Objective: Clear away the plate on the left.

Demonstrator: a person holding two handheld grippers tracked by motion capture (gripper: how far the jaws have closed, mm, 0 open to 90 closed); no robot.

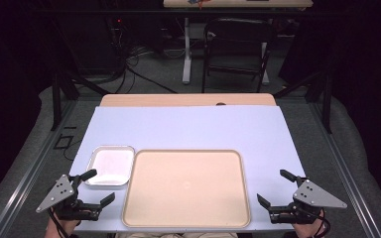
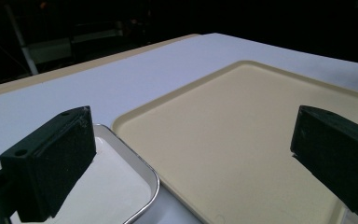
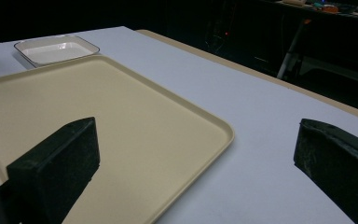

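Note:
A large beige tray [image 1: 186, 187] lies empty at the front middle of the pale blue table [image 1: 188, 129]. Touching its left side sits a small white metal-rimmed tray [image 1: 110, 165], also empty. My left gripper [image 1: 98, 186] stands open at the front left corner, just in front of the small tray [image 2: 116, 186], with nothing between its jaws; beyond it lies the beige tray [image 2: 242, 135]. My right gripper [image 1: 275, 187] stands open at the front right, beside the beige tray's right edge [image 3: 121, 121], jaws empty. Far off in that view sits the white tray [image 3: 56, 49].
The table's bare wooden strip [image 1: 188, 99] runs along its far edge. Beyond it on the grey floor stand a dark chair [image 1: 235, 49] and a white desk leg [image 1: 186, 49], with cables [image 1: 129, 59] to the left. Black frame posts flank the table.

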